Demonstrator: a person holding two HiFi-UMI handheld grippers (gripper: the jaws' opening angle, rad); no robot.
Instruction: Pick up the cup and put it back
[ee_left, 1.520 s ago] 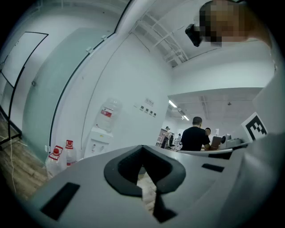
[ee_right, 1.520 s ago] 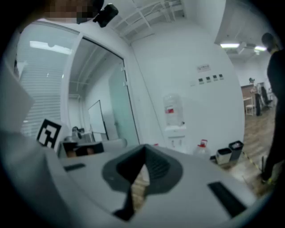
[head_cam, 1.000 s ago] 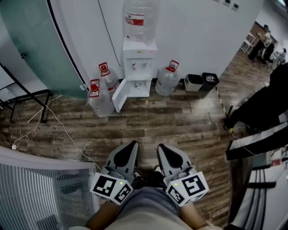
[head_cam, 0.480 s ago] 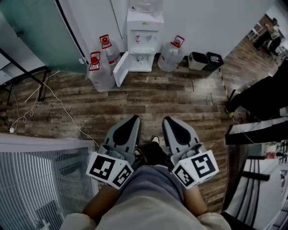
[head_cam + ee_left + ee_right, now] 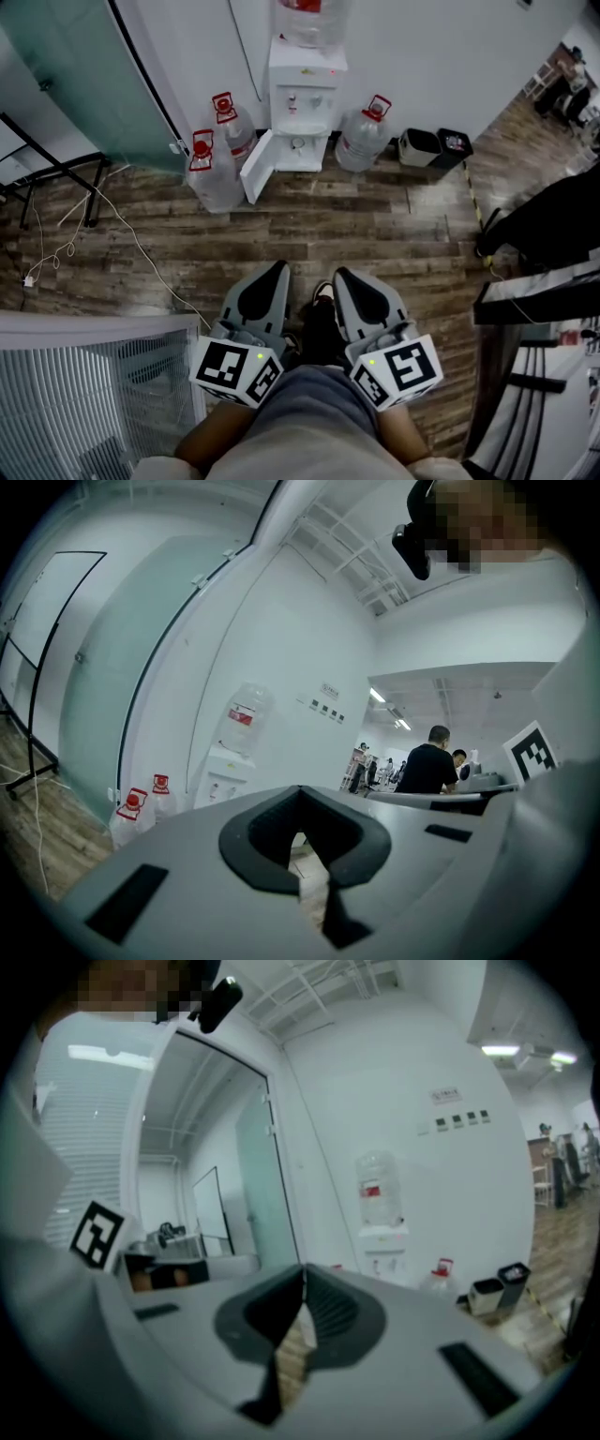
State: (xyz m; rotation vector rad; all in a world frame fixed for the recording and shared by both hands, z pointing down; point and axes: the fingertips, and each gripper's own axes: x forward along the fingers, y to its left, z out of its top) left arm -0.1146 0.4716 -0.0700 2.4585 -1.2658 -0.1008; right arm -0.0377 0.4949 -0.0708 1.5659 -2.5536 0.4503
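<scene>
Compared with a second ago, the water dispenser is sitting higher in the head view, and the big bottle on top is now mostly cut off.

I am holding the left gripper and the right gripper side by side, low and close to my body. Both are pressed together at the tips with nothing pinched; only floor is showing through the slit behind the pads.

I am not seeing a cup in any view. My guess is that it is waiting at the dispenser, well ahead of the tips, where the lower door is hanging open.

To do this approach well, I am thinking of keeping both tools level and spreading only one once the cup comes into sight.

Spare water bottles are flanking the dispenser, two ahead-left and one ahead-right. Two bins are standing further right. A loose cable is trailing across the floor left of the left gripper, a trip risk. A white grille is crowding that same side, and dark furniture is hemming in the right.
</scene>
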